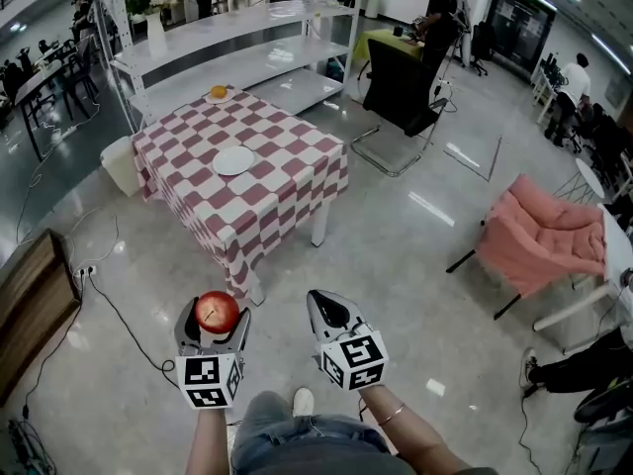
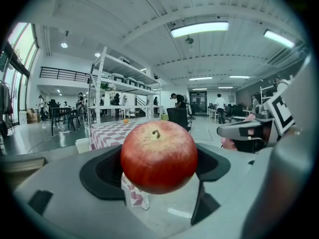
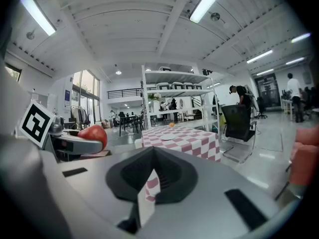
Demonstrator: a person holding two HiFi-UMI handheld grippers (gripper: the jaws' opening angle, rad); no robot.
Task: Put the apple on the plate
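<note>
Holding apple [image 2: 158, 157] in left hand-held gripper [image 1: 217, 315], jaws clamped on it | right hand-held gripper [image 1: 327, 309] closed, empty | plate [image 1: 233, 160] on table [image 1: 287, 181] well ahead | risk: round apple slips w/ jolts en route

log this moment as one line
left gripper: shut on apple | right gripper: shut, empty | plate: empty, on checked table ahead | apple not yet placed

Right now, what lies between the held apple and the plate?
Head view: only floor, then the checked tablecloth over the table's near side; nothing else stands between apple and plate.
</note>
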